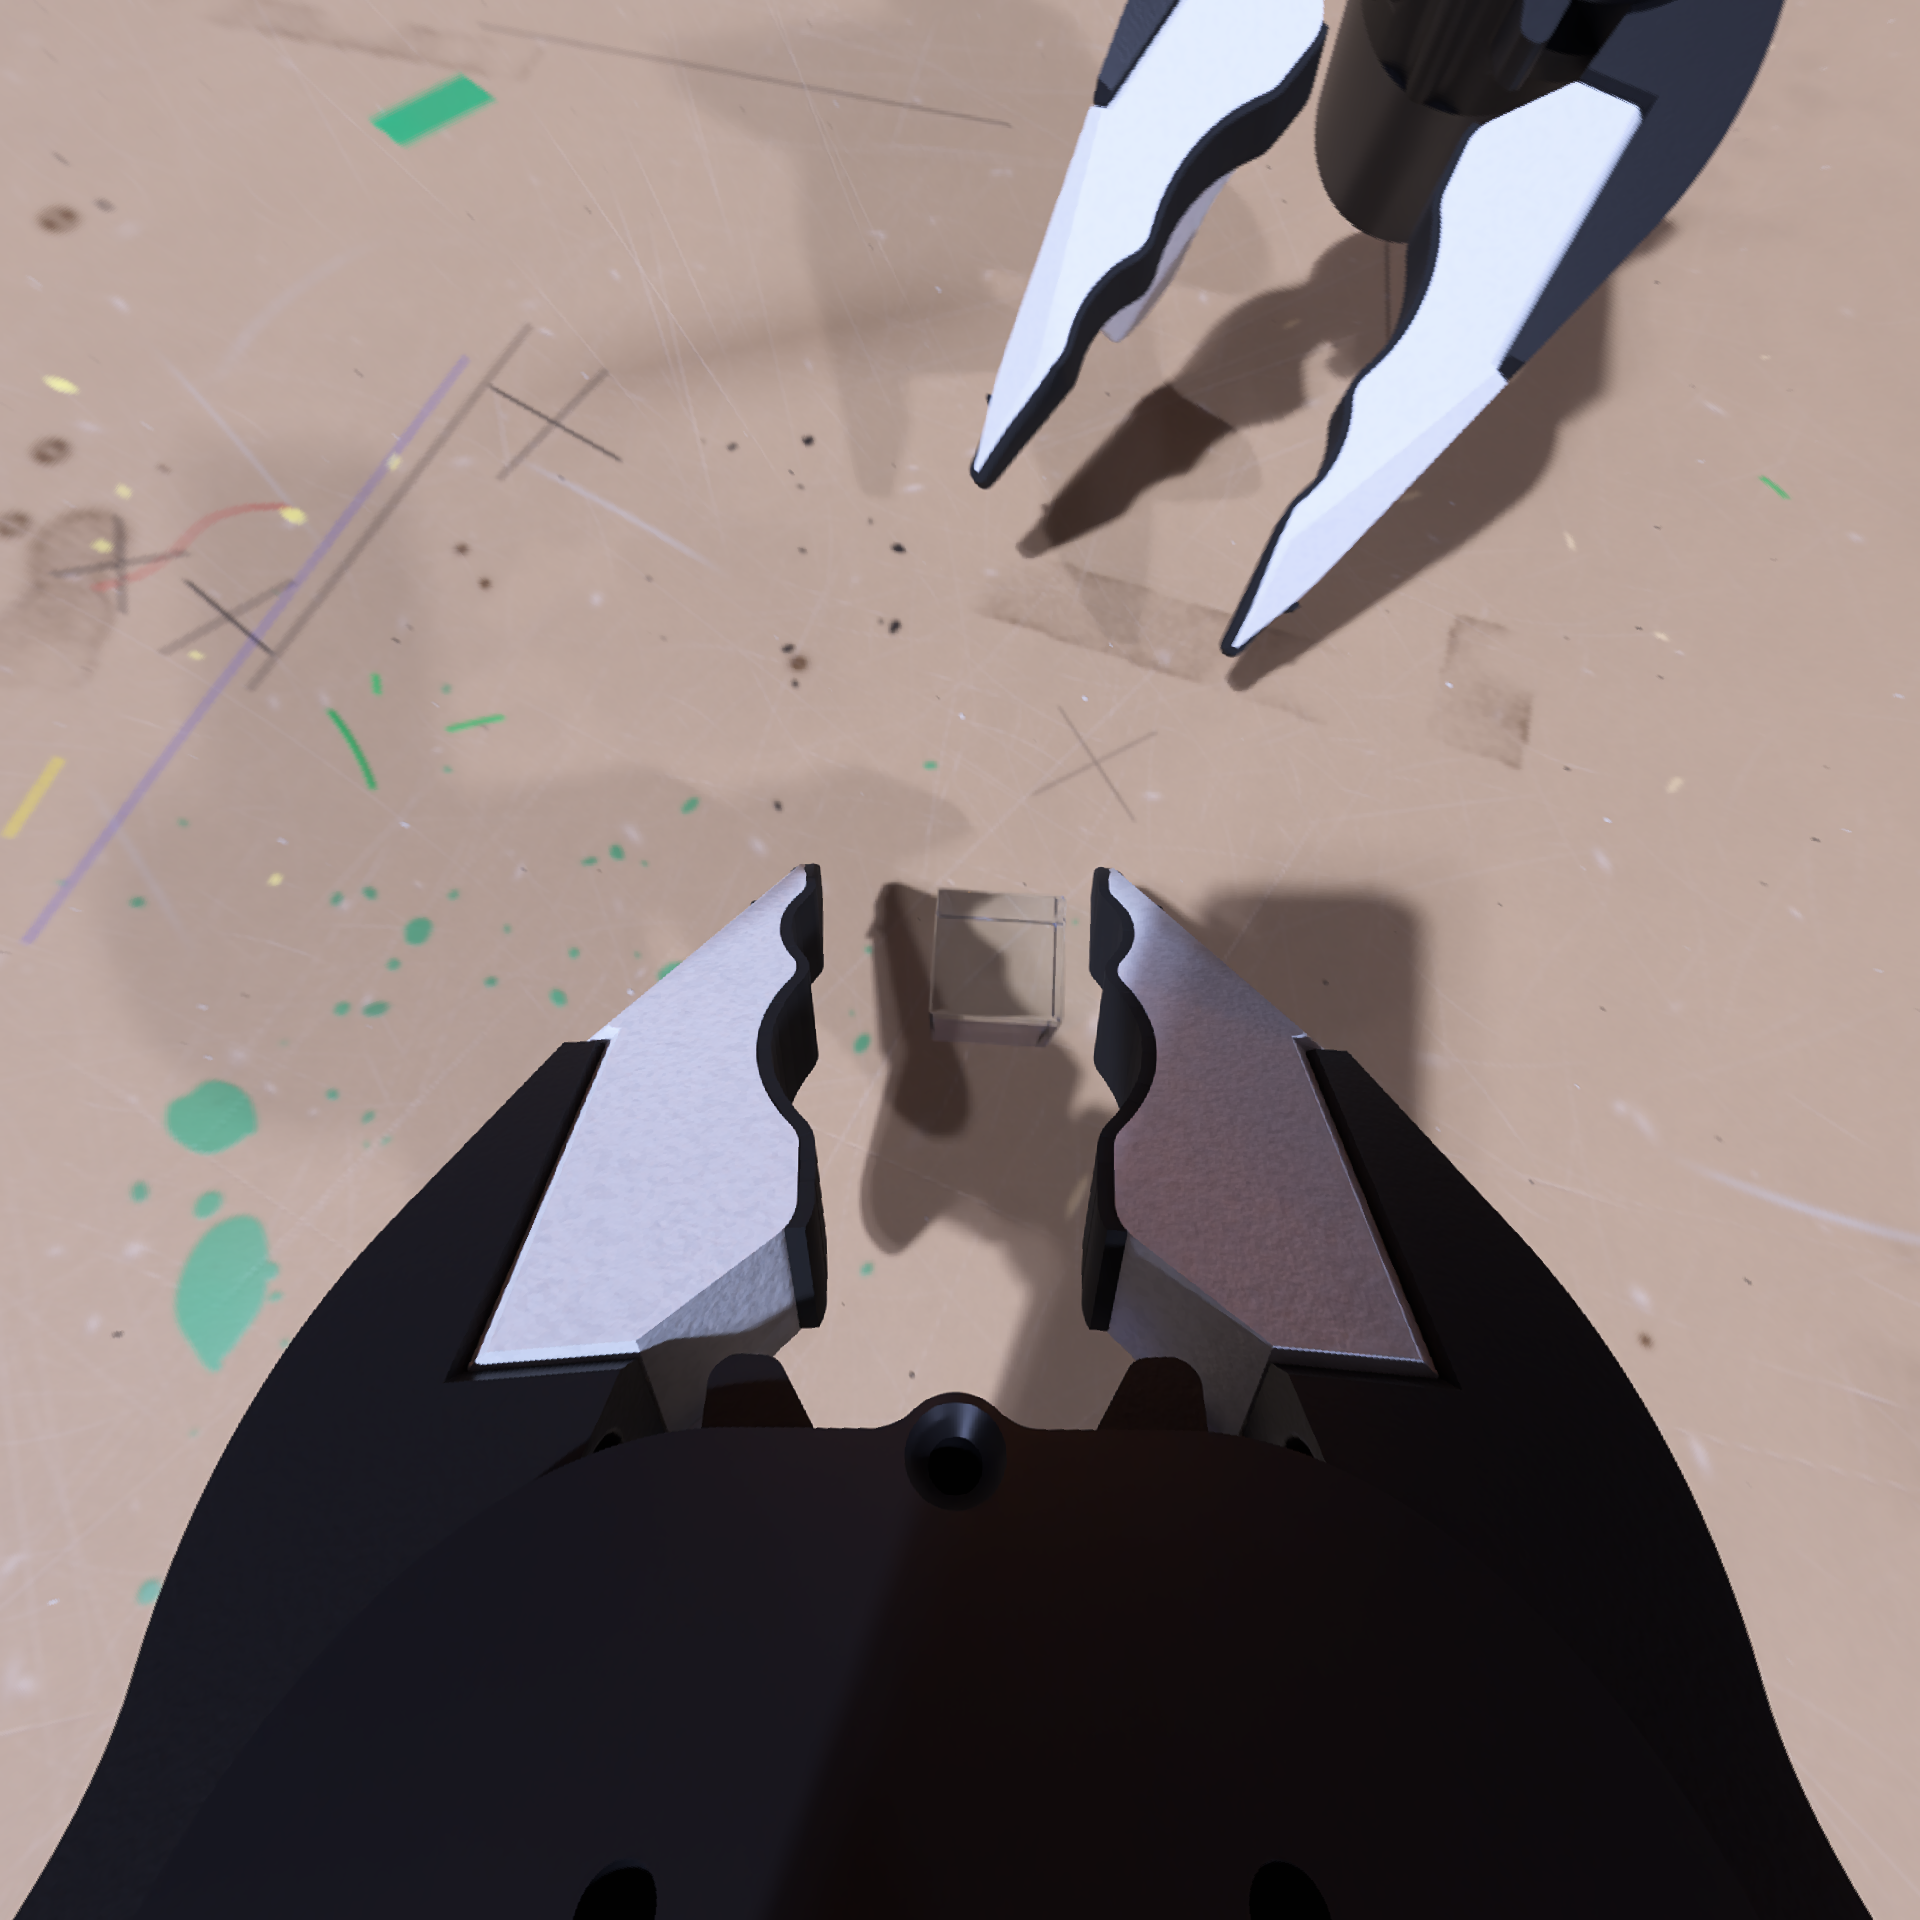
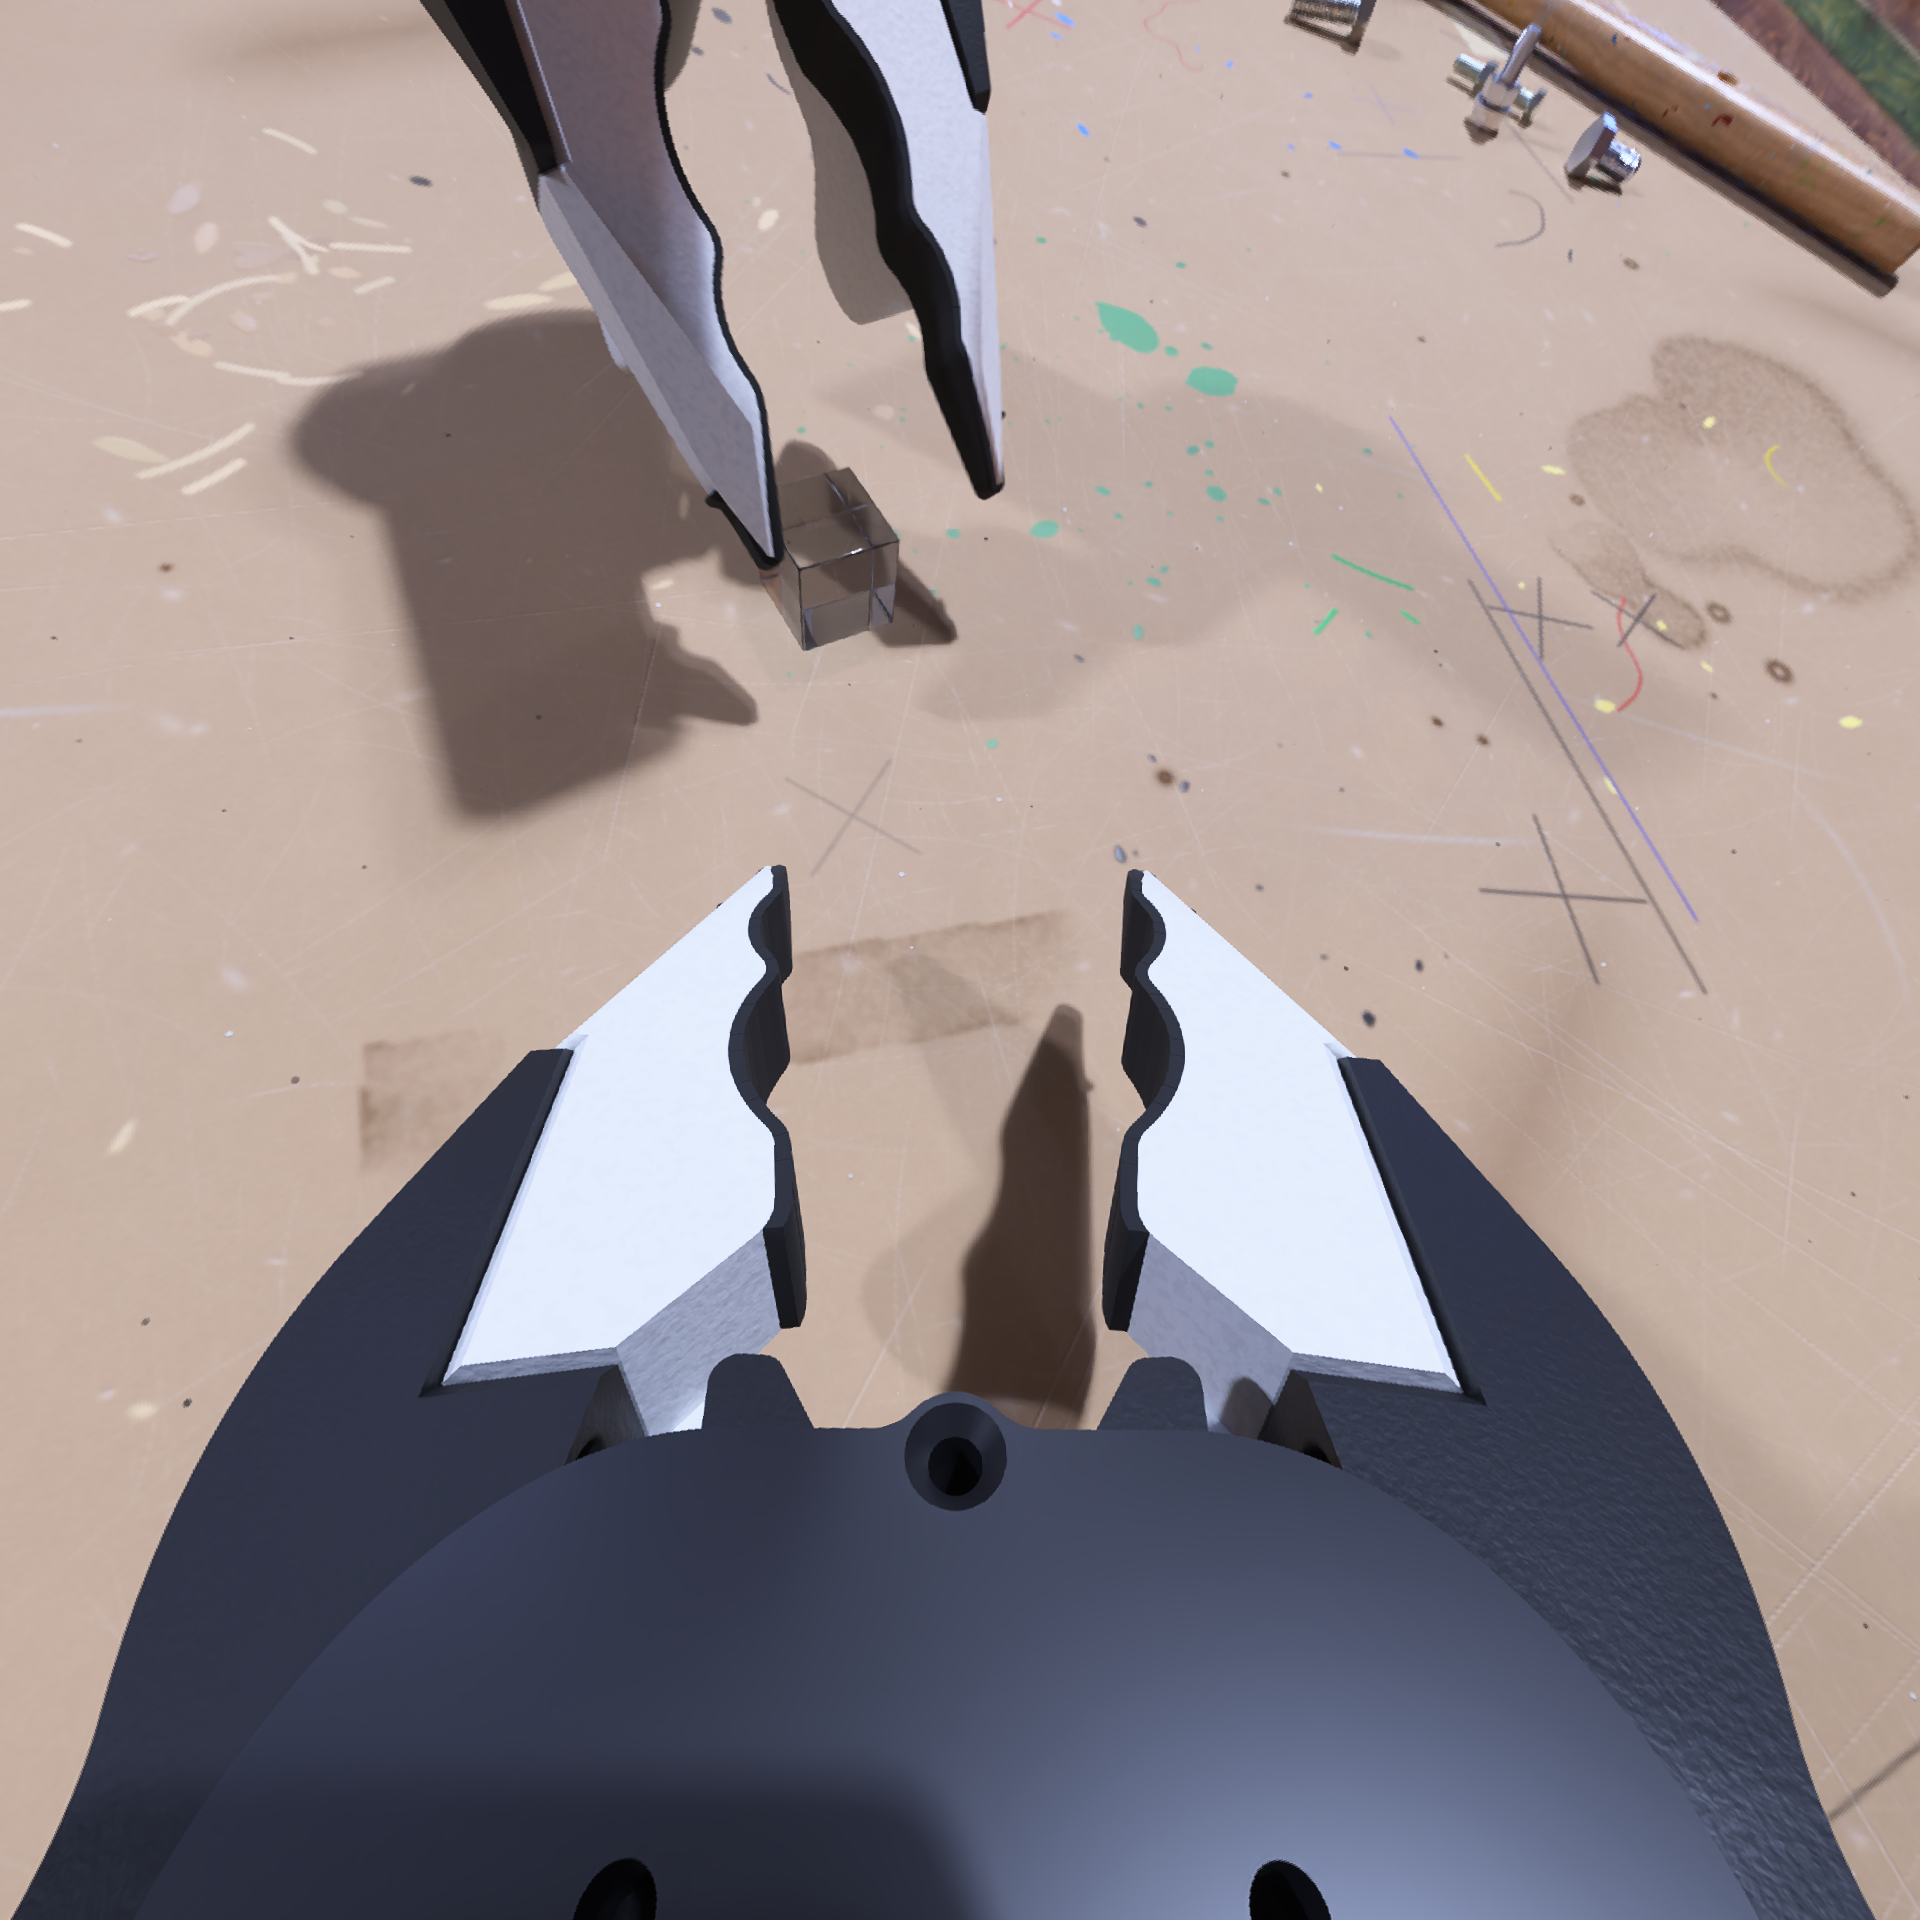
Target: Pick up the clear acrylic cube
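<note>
The clear acrylic cube [image 1: 997, 966] rests on the tan table, small and see-through with faint edges. My left gripper [image 1: 956, 883] is open, its fingertips on either side of the cube, which sits nearer the right finger. In the right wrist view the cube [image 2: 836, 561] stands beside one fingertip of the left gripper [image 2: 878, 520], which comes down from the top. My right gripper [image 2: 954, 873] is open and empty above bare table, well short of the cube. It also shows in the left wrist view [image 1: 1107, 561] at the upper right, open.
The table [image 1: 623, 644] is scratched and spotted with green paint [image 1: 223, 1288]. In the right wrist view a wooden handle [image 2: 1704, 135] and small metal fittings [image 2: 1496, 94] lie at the far right corner.
</note>
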Controlling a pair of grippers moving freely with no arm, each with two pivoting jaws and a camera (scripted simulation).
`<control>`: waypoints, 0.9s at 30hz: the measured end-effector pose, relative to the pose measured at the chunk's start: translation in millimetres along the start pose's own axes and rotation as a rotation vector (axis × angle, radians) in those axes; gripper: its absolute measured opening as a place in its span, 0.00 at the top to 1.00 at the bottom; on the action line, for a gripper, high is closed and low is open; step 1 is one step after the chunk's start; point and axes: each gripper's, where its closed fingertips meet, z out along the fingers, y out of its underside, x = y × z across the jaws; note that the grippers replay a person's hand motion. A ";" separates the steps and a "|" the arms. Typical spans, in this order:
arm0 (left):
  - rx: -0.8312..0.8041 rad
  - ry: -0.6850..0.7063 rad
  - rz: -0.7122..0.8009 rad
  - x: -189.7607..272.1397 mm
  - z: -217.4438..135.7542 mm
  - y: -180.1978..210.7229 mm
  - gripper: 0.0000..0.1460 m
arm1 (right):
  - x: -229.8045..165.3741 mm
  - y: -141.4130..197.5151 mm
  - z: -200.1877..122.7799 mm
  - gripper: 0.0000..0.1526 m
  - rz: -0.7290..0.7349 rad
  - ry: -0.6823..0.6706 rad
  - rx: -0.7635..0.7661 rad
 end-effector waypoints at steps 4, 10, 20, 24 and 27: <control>-0.010 0.075 -0.042 5.6 -2.0 5.7 0.68 | 0.4 7.0 6.4 0.59 -0.004 0.017 -0.052; -0.087 0.088 -0.033 8.0 5.2 21.4 0.73 | 0.3 13.3 12.7 0.71 -0.001 0.010 -0.094; -0.081 0.115 -0.060 9.5 8.4 23.7 0.80 | 2.4 9.2 10.4 0.86 0.124 -0.051 -0.061; -0.026 0.163 -0.116 11.1 4.5 14.9 0.80 | 5.9 1.4 4.7 0.85 0.237 -0.094 0.006; 0.050 0.204 -0.194 9.5 -1.6 2.6 0.80 | 13.2 -2.0 0.7 0.85 0.298 -0.088 0.046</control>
